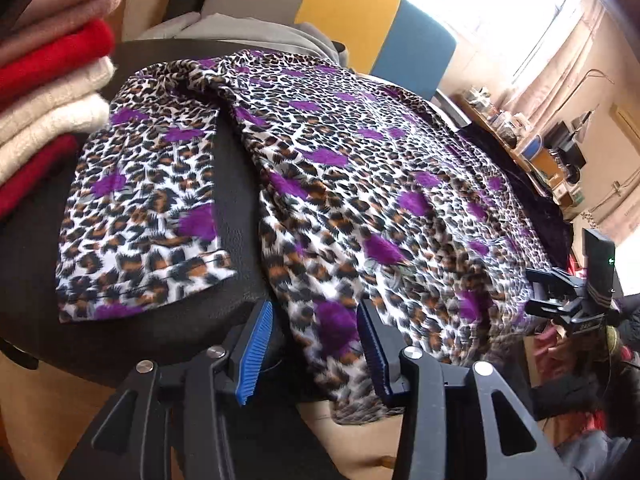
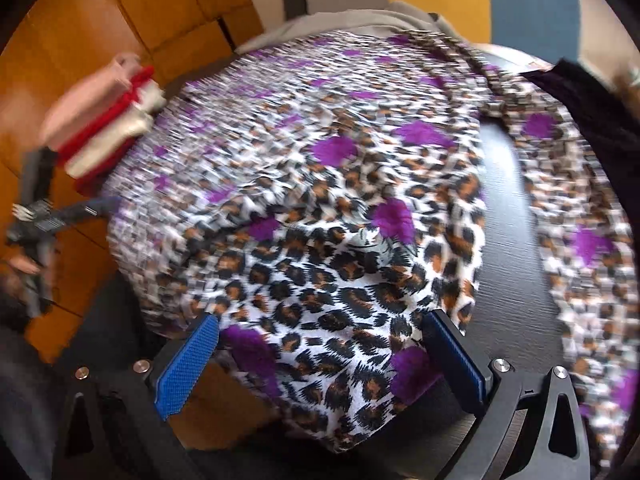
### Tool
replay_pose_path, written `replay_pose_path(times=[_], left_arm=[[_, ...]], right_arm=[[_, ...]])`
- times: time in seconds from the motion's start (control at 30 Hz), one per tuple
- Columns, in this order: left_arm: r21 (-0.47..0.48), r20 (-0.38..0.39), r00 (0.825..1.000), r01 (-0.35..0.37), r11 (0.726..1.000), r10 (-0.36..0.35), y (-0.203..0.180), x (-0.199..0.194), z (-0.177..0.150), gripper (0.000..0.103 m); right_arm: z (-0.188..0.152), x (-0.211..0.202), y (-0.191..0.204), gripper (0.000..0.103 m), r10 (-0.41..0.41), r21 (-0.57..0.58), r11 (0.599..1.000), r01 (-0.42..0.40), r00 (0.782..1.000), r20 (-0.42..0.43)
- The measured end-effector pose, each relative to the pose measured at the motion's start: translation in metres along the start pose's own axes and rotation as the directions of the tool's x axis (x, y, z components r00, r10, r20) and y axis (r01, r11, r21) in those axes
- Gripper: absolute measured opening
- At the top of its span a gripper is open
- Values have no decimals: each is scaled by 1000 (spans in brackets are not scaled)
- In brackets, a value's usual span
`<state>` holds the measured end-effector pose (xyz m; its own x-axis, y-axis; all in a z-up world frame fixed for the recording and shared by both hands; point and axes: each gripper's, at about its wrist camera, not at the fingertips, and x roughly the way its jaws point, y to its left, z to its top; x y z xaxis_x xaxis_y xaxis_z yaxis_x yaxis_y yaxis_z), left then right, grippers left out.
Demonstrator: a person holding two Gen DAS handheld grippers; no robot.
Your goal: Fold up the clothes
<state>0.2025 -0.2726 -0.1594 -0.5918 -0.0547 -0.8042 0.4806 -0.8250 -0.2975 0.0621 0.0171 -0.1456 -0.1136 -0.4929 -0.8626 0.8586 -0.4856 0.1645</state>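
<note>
- A leopard-print garment with purple blotches [image 1: 360,168] lies spread flat across a dark round table [image 1: 236,216], its hem draping over the near edge.
- One sleeve [image 1: 144,208] extends flat to the left, cuff nearest the camera; the other sleeve [image 2: 576,216] trails along the right.
</note>
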Motion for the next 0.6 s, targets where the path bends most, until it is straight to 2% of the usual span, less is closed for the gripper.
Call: replay_pose_path(times=[0.03, 0.1, 0.13, 0.17, 0.23, 0.3, 0.37, 0.47, 0.5, 0.53, 0.6], left_arm=[[38, 4, 998, -65, 997, 65, -7, 4, -1, 29], [82, 1, 989, -145, 986, 146, -14, 8, 5, 19], [62, -6, 987, -157, 986, 158, -10, 9, 8, 8], [40, -8, 983, -182, 983, 182, -2, 7, 10, 5], [6, -11, 971, -239, 971, 239, 12, 4, 14, 5], [-18, -16, 953, -303, 953, 303, 24, 0, 19, 5], [-57, -28, 957, -291, 955, 290, 30, -6, 21, 6], [-82, 8, 935, -353, 932, 354, 26, -21, 25, 7], [-97, 46, 951, -301, 949, 306, 20, -28, 27, 8], [-109, 83, 963, -247, 963, 256, 14, -35, 29, 14], [-75, 133, 978, -153, 985, 162, -8, -36, 33, 19]], right_arm=[[1, 1, -2, 103, -32, -1, 999, 32, 999, -3], [4, 0, -6, 103, -49, 25, 998, 49, 999, 3], [6, 0, -8, 103, -58, 36, 998, 57, 998, 4], [7, 1, -6, 103, -69, 36, 997, 69, 998, -4], [10, 1, 0, 103, -75, 55, 996, 76, 997, -23], [12, 0, 4, 103, -35, 90, 995, 36, 999, -16], [12, 1, 5, 103, -23, 98, 995, 22, 1000, 2], [15, -2, 3, 103, -23, 124, 992, 21, 1000, 18], [18, -4, 2, 103, -22, 146, 989, 19, 999, 23], [19, -8, 2, 103, -21, 163, 986, 13, 999, 45], [28, -19, 8, 103, 16, 180, 983, -38, 992, 122]])
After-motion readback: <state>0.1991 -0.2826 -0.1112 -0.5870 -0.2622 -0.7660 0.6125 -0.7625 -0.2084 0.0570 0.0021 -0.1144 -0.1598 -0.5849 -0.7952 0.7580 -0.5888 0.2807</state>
